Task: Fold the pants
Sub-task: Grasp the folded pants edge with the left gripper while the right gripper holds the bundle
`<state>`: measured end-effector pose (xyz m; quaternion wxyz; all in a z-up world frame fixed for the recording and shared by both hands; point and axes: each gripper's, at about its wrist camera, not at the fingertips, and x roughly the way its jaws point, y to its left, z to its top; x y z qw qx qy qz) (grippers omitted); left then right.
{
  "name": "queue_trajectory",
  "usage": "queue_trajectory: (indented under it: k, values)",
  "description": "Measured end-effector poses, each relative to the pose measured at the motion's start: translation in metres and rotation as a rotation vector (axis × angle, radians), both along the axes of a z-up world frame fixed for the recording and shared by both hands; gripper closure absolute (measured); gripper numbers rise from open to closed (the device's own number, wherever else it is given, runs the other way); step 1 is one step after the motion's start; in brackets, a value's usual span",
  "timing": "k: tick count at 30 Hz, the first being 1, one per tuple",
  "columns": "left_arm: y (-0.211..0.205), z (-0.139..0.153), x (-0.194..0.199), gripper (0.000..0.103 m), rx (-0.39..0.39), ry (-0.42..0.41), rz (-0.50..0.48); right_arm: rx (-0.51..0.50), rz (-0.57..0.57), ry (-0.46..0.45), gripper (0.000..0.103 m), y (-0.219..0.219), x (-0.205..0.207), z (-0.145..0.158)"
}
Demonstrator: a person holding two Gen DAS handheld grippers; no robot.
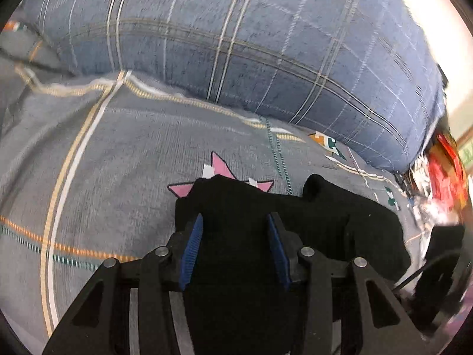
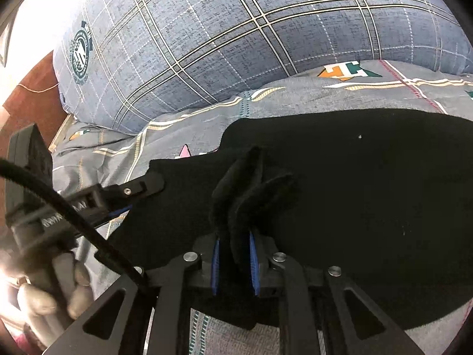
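Note:
The black pants (image 1: 340,216) lie spread on a grey patterned bed sheet (image 1: 118,162). My left gripper (image 1: 235,217) has its blue pads around a thick fold of the pants' edge, and black cloth fills the gap between them. In the right wrist view the pants (image 2: 369,192) cover the middle and right of the sheet (image 2: 325,94). My right gripper (image 2: 234,235) is shut on a bunched ridge of the black cloth that sticks up past its tips. The left gripper (image 2: 142,196) shows at the left, clamped over the pants' left edge.
A big blue plaid pillow or duvet (image 1: 236,44) (image 2: 236,44) bulges along the far side of the bed. Red and white clutter (image 1: 443,171) sits beyond the bed's right end. A gloved hand (image 2: 44,295) holds the left gripper's handle, with a black cable (image 2: 74,216) crossing in front.

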<state>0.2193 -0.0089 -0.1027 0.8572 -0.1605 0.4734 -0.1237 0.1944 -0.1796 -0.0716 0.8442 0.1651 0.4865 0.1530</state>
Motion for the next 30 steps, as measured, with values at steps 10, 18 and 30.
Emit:
queue_trajectory:
  k: [10, 18, 30]
  values:
    - [0.004, 0.019, -0.018, 0.055, 0.076, -0.035, -0.023, 0.114, -0.026, 0.009, 0.073, -0.013, 0.000, 0.002]
    - [0.046, 0.018, -0.050, 0.042, 0.050, -0.024, 0.046, 0.161, -0.143, -0.044, 0.051, -0.050, -0.036, 0.026]
    - [0.013, 0.010, -0.036, 0.080, -0.010, 0.068, -0.079, 0.238, -0.219, -0.014, 0.051, -0.081, -0.113, 0.004]
